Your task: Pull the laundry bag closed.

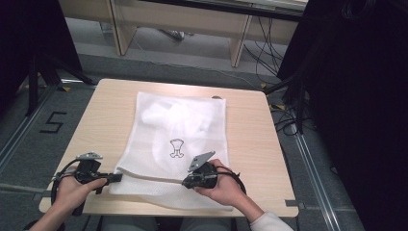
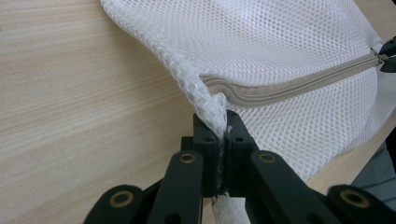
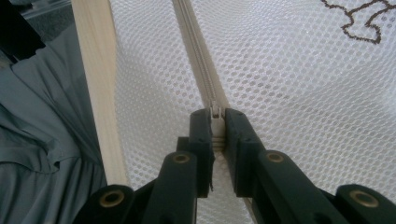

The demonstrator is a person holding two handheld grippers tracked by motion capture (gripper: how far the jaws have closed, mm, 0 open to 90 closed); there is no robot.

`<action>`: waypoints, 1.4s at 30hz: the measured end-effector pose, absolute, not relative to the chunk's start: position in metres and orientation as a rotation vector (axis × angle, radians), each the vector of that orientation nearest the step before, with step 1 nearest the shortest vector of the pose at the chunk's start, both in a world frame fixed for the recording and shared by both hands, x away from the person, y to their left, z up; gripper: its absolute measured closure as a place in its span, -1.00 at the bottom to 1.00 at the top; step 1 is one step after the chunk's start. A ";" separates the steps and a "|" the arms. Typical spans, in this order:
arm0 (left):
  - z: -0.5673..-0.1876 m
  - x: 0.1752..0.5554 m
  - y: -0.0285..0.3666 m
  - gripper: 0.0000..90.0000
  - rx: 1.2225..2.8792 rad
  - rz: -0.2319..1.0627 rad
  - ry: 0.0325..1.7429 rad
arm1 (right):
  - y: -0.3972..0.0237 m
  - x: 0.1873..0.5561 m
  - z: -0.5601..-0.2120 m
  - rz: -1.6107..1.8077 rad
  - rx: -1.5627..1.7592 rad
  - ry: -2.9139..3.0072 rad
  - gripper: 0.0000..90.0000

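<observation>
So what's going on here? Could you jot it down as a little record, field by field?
Setting: wooden table
Main item: white mesh laundry bag, lying flat, with a small dark emblem
Contents: something white inside, unclear what
Zipper: beige zipper along the near end of the bag
Left gripper: shut on the bag's corner, by the zipper's end
Right gripper: shut on the zipper pull
Likely activity: working the zipper, one end held steady
</observation>
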State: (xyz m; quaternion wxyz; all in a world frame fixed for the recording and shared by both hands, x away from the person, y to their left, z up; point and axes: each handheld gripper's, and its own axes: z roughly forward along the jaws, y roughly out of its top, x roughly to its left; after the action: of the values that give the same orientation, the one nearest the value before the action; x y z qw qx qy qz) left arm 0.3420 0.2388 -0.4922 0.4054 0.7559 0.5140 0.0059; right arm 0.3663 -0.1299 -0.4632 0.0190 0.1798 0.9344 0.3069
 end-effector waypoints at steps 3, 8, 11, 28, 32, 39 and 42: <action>-0.492 0.342 0.239 0.90 1.906 0.017 1.297 | -0.132 0.367 -0.463 0.954 0.553 2.902 0.84; -0.492 0.342 0.240 0.90 1.908 0.015 1.297 | -0.135 0.366 -0.463 0.944 0.565 2.897 0.84; -0.492 0.342 0.240 0.90 1.907 0.015 1.295 | -0.136 0.366 -0.463 0.951 0.572 2.890 0.84; -0.492 0.342 0.240 0.90 1.904 0.021 1.302 | -0.143 0.365 -0.460 0.942 0.573 2.886 0.84; -0.492 0.342 0.240 0.90 1.902 0.021 1.299 | -0.144 0.365 -0.459 0.946 0.576 2.879 0.84; -0.492 0.342 0.240 0.90 1.904 0.023 1.302 | -0.151 0.366 -0.460 0.969 0.596 2.876 0.84; -0.492 0.342 0.240 0.90 1.903 0.024 1.302 | -0.151 0.365 -0.459 0.962 0.595 2.876 0.84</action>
State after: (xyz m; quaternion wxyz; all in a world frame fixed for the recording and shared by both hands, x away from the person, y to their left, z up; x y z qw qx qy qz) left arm 0.3421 0.2404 -0.4920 0.4057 0.7544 0.5160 0.0096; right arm 0.3651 -0.1508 -0.4594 0.0255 0.1924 0.9303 0.3113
